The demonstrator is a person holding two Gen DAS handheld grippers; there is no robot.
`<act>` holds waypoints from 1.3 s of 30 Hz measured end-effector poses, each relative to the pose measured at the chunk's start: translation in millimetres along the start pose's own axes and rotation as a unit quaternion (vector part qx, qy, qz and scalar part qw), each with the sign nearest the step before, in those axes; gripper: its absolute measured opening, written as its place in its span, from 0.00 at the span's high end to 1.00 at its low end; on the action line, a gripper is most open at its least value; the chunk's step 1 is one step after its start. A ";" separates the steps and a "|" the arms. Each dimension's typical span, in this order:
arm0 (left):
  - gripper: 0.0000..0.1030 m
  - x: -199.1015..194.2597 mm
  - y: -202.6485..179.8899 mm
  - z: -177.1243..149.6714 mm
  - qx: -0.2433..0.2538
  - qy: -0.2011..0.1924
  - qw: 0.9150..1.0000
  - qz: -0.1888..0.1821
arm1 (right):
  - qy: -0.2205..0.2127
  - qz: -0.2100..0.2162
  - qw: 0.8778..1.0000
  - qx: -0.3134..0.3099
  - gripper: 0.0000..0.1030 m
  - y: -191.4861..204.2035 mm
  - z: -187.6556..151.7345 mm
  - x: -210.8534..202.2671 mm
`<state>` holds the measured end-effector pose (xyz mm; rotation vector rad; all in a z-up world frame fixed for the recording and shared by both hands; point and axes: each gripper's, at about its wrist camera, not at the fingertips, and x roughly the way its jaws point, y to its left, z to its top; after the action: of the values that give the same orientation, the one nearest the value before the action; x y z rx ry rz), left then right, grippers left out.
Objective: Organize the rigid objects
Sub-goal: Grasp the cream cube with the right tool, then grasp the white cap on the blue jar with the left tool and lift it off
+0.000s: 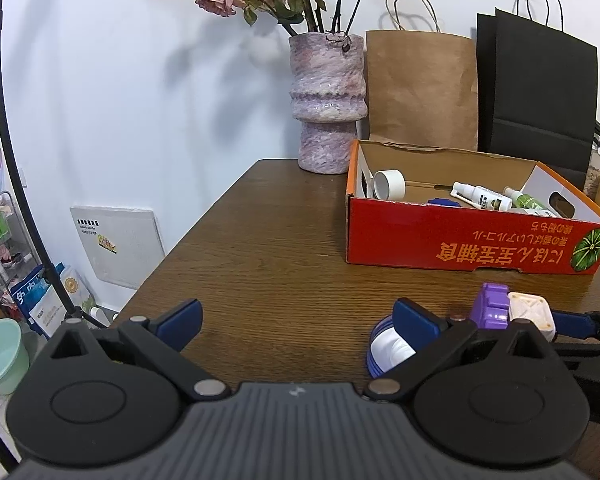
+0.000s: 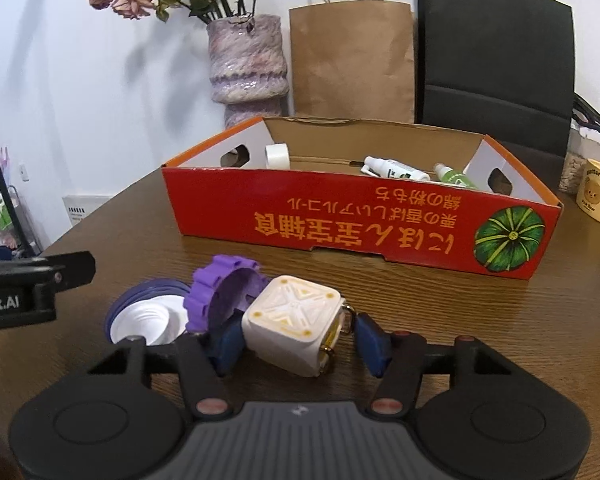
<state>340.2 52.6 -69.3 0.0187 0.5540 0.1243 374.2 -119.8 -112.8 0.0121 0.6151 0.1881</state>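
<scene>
Two grippers are showing over the brown wooden table (image 2: 480, 320), and I am holding one in each hand. My right gripper (image 2: 296, 340) is bracketing the white cube (image 2: 296, 324), a cream block with yellow line markings and small metal rings on its right side; the left blue pad (image 2: 228, 344) is lying against the cube's left face, while a thin gap is showing between the right pad and the ringed side, so I cannot tell whether the grip is complete. My left gripper (image 1: 296, 322) is hovering to the left with its jaws standing wide and nothing between them. Just left of the cube, touching or nearly touching it, a purple ridged cap (image 2: 220, 296) is lying tilted on its side, and beside that a white lid with a blue rim (image 2: 148, 320) is resting on the table. Farther back, the open red cardboard box (image 2: 340, 224) is sitting well apart from the cube, containing a roll of white tape (image 2: 278, 156) at its left end and two small spray bottles (image 2: 396, 169) toward its right. Behind the box, a mottled purple vase (image 2: 246, 68), a brown paper bag (image 2: 352, 60) and a black paper bag (image 2: 496, 56) are standing against the wall, and a yellow bear mug (image 2: 598, 198) is sitting at far right.
</scene>
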 end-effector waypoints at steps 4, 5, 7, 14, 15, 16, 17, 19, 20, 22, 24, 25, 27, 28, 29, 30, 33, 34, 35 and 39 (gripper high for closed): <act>0.00 0.0 -1.6 -0.3 0.003 -0.001 1.000 -0.001 | -0.016 0.000 1.000 0.003 0.43 -3.2 -0.1 -7.1; 0.00 -0.1 -1.8 -0.6 0.003 -0.001 1.000 -0.001 | -0.020 0.000 1.000 0.004 0.43 -4.2 0.0 -8.7; 0.00 0.2 -2.0 -0.7 0.004 -0.001 1.000 -0.001 | -0.028 -0.002 1.000 0.006 0.43 -7.1 0.2 -12.8; 0.00 0.1 -2.8 -1.7 0.004 -0.004 1.000 0.001 | -0.059 -0.008 0.998 0.019 0.43 -25.2 1.2 -30.2; 0.00 -1.0 -4.4 -2.2 0.008 -0.007 1.000 -0.003 | -0.062 -0.009 0.998 0.019 0.43 -27.6 1.1 -32.3; 0.00 -2.1 -6.1 -2.6 0.012 -0.010 1.000 -0.006 | -0.064 -0.011 0.998 0.020 0.43 -30.4 0.8 -34.2; 0.00 -3.7 -8.9 -3.4 0.018 -0.014 1.000 -0.012 | -0.065 -0.011 0.998 0.021 0.43 -33.4 0.4 -35.9; 0.02 -6.0 -15.3 -4.6 0.029 -0.022 0.999 -0.021 | -0.066 -0.013 0.998 0.021 0.43 -40.4 -0.7 -39.3; 0.04 -7.3 -18.8 -5.4 0.036 -0.025 0.999 -0.025 | -0.066 -0.015 0.997 0.021 0.43 -43.1 -1.6 -40.9; 0.05 -9.4 -26.6 -7.6 0.050 -0.031 0.998 -0.035 | -0.068 -0.017 0.997 0.021 0.43 -50.6 -3.2 -44.4; 0.10 -10.7 -34.5 -10.0 0.064 -0.034 0.997 -0.041 | -0.071 -0.020 0.997 0.022 0.43 -58.8 -5.0 -48.2; 0.13 -10.3 -37.5 -10.8 0.069 -0.034 0.996 -0.043 | -0.071 -0.022 0.997 0.023 0.43 -63.0 -5.9 -49.7; 0.15 -7.9 -43.6 -12.8 0.079 -0.031 0.995 -0.045 | -0.071 -0.023 0.997 0.024 0.43 -71.1 -8.0 -51.7; 0.16 -6.0 -45.7 -13.5 0.083 -0.030 0.995 -0.046 | -0.070 -0.024 0.997 0.025 0.43 -75.1 -9.1 -52.6; 0.17 -4.2 -47.4 -14.4 0.087 -0.027 0.995 -0.047 | -0.070 -0.025 0.997 0.025 0.43 -78.8 -10.0 -53.2; 0.22 -2.7 -48.9 -15.2 0.089 -0.026 0.995 -0.047 | -0.070 -0.026 0.997 0.027 0.43 -82.2 -10.7 -53.8; 0.33 1.9 -52.3 -16.9 0.095 -0.017 0.994 -0.054 | -0.069 -0.025 0.997 0.030 0.43 -89.6 -11.4 -54.3; 0.35 2.9 -53.3 -17.5 0.097 -0.015 0.994 -0.056 | -0.069 -0.024 0.997 0.030 0.43 -91.1 -11.7 -54.2; 0.37 3.7 -54.0 -18.1 0.098 -0.012 0.993 -0.059 | -0.068 -0.023 0.997 0.030 0.43 -92.2 -11.7 -54.1; 0.42 6.0 -54.9 -19.6 0.099 -0.004 0.993 -0.071 | -0.068 -0.020 0.997 0.030 0.43 -93.4 -11.8 -54.1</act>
<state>341.2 -1.4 -91.9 0.1736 0.5570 -0.0695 340.1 -221.9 -97.8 0.0694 0.4849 0.1297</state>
